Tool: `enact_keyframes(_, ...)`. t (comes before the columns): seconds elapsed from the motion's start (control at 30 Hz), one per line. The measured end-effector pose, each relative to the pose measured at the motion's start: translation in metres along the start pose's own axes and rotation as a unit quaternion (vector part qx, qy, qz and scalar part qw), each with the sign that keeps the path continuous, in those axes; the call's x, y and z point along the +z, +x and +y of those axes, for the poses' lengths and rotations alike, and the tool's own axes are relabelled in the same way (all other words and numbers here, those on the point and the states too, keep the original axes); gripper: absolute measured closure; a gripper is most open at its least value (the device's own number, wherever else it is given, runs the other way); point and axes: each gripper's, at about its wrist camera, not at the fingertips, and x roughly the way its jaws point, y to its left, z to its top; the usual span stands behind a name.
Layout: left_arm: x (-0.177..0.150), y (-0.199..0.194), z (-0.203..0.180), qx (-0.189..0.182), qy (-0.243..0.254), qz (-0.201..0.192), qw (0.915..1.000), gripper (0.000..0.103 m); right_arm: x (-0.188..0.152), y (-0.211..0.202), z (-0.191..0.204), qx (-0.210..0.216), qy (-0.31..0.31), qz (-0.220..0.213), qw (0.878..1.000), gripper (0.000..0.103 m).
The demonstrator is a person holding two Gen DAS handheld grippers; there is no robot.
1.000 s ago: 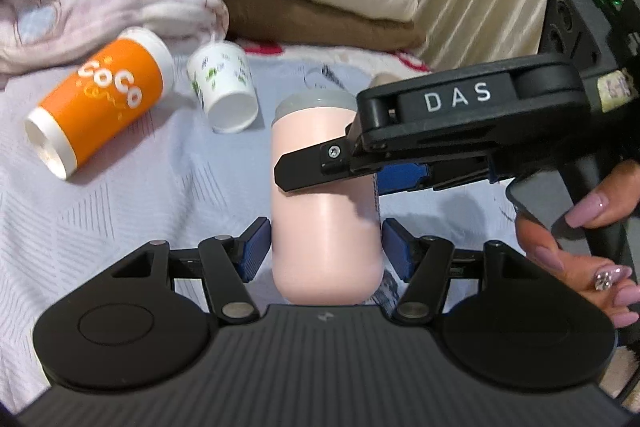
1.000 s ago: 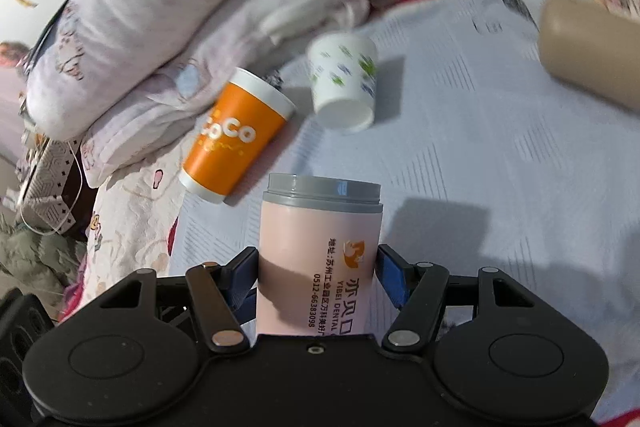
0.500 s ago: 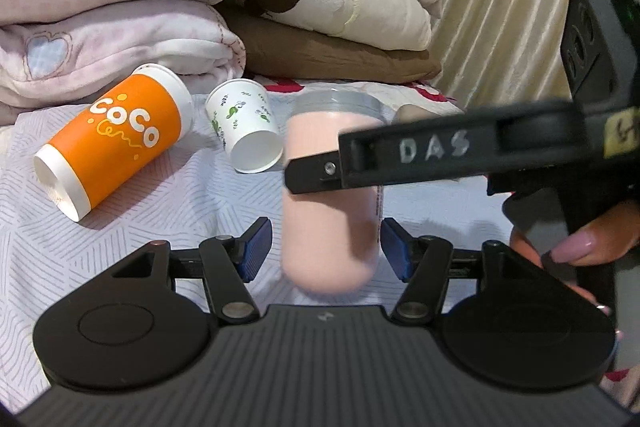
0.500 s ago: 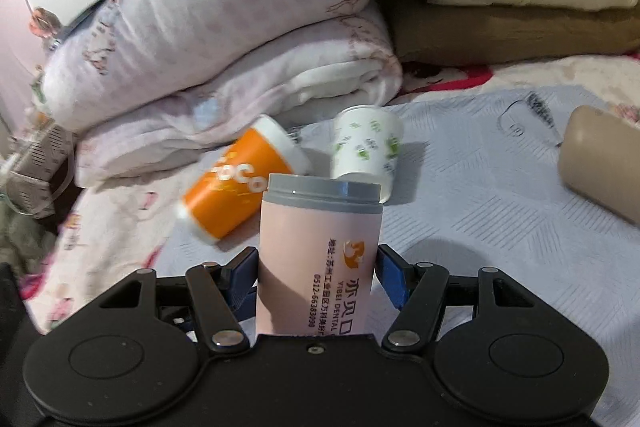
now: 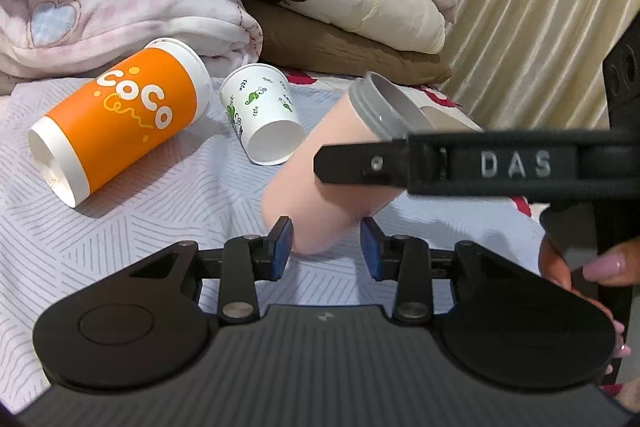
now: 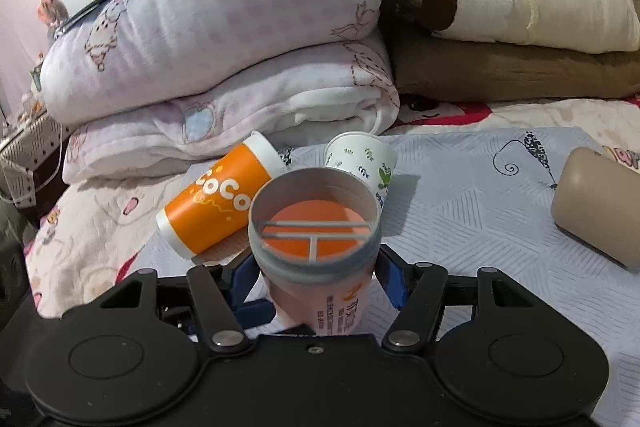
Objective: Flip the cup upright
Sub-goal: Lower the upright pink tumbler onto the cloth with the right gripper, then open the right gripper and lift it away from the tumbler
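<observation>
- The right gripper pinches the pink cup around its lower body. Its blue pads press on both sides of the cup.
- In the left wrist view, the same pink cup is tilted, with its gray rim up and leaning to the right. Its bottom end looks lifted just above the bedsheet, but I cannot tell for sure.
- The left gripper is spread open and holds nothing. The bottom of the pink cup sits just past its blue pads, and I cannot tell if they touch it.
- I think the step in hand is turning the pink cup so its open mouth faces up. The cup is partway there.
- The next move, I think, needs more turning until the rim is level, then setting the cup's flat bottom down softly on the bedsheet. The bed is soft, so the cup may tip over.
- Behind the pink cup, the orange COCO cup lies on its side.
- Just beside it, the small white paper cup with green leaves lies on its side too.
- To the right of the pink cup, well apart, lies a tan cup.
- Far behind the pink cup, folded blankets are stacked up.
</observation>
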Motion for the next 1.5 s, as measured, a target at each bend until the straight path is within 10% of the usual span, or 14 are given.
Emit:
enact_keyframes(0.4, -0.001, 0.005, -0.006, -0.031, -0.006, 0.025, 0.9992, 0.066, -0.003, -0.004, 0.021, -0.047, -0.081, 0.015, 0.995, 0.035)
enact_keyframes(1.5, 0.007, -0.001, -0.008, 0.022, 0.008, -0.002, 0.9997, 0.052, -0.003, 0.002, 0.017, -0.042, -0.057, -0.002, 0.997, 0.035)
